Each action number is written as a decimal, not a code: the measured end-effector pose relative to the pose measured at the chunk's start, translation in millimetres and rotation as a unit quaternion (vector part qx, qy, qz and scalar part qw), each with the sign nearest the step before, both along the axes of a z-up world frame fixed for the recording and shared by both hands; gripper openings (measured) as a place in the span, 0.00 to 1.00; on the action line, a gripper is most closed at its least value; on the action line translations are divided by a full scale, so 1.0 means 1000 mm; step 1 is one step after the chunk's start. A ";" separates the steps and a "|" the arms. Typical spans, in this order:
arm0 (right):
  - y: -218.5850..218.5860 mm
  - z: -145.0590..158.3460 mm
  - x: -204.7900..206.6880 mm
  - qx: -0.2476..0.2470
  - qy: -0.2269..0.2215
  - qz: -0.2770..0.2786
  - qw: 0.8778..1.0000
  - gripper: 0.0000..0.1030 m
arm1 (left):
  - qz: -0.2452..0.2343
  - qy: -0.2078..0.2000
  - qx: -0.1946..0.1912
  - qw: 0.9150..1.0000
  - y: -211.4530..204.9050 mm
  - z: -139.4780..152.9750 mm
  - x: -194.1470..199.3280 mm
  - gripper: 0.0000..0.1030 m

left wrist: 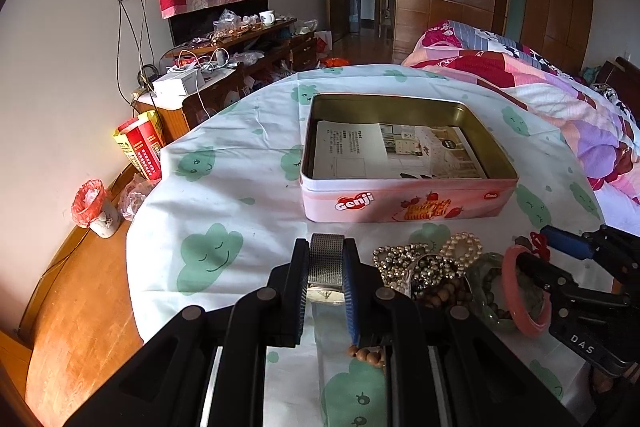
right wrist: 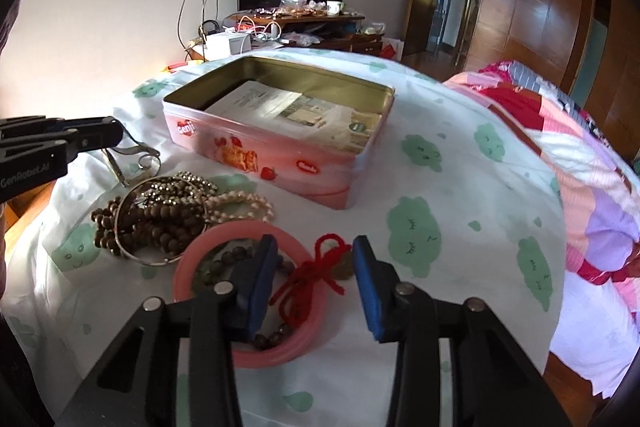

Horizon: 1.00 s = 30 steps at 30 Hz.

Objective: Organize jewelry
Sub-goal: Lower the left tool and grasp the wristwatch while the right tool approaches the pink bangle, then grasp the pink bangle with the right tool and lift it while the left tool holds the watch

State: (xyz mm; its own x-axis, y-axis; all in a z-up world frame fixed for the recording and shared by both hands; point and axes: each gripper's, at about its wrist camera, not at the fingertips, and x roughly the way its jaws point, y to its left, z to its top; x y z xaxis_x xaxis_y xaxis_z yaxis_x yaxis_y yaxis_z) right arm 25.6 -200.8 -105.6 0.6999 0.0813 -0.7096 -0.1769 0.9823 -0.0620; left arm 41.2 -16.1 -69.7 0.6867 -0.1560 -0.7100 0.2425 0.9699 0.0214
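My left gripper [left wrist: 326,257] is shut on a watch [left wrist: 326,261] by its silver mesh strap, lifted just off the cloth. From the right wrist view, the left gripper [right wrist: 94,139] has the strap [right wrist: 136,153] dangling below it. My right gripper [right wrist: 316,267] stands open astride the near rim of a pink bangle [right wrist: 208,239]. One finger is inside the ring, and a red cord knot [right wrist: 320,267] lies between the fingers. The right gripper [left wrist: 538,253] also shows at the right of the left wrist view. Beyond both stands an open pink biscuit tin [left wrist: 400,205] with a leaflet inside.
A jewelry heap lies between the grippers: brown wooden beads [right wrist: 160,219], gold bead bracelets [left wrist: 400,255], a pearl bracelet [right wrist: 244,203], a green bangle [left wrist: 486,287]. The cloth-covered table [left wrist: 224,179] drops off at left. A quilted bed [left wrist: 540,95] lies right, a cluttered cabinet [left wrist: 240,67] behind.
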 end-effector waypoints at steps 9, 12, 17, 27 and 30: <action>0.008 -0.009 -0.001 -0.022 0.012 0.015 1.000 0.42 | -0.004 -0.001 0.001 1.000 -0.002 -0.001 -0.004 0.15; 0.010 -0.007 -0.002 -0.049 -0.005 0.005 0.999 0.54 | -0.004 0.002 0.000 1.000 -0.002 -0.001 -0.004 0.15; 0.019 -0.002 -0.003 -0.099 -0.035 0.007 0.994 0.60 | -0.006 0.003 -0.001 1.000 -0.002 -0.001 -0.004 0.15; 0.019 -0.005 0.011 -0.067 0.001 0.063 0.996 0.44 | -0.011 0.004 -0.001 1.000 -0.004 -0.002 -0.005 0.15; 0.020 -0.006 0.016 -0.061 0.015 0.076 0.995 0.43 | -0.012 0.006 -0.002 1.000 -0.003 -0.002 -0.006 0.15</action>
State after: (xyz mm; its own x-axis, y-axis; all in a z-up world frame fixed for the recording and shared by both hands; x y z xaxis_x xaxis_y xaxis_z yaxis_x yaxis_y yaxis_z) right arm 41.1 -181.1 -111.3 0.6638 0.0964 -0.7417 -0.3270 0.9293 -0.1719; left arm 35.6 -19.6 -71.6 0.6740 -0.1745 -0.7178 0.2656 0.9640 0.0150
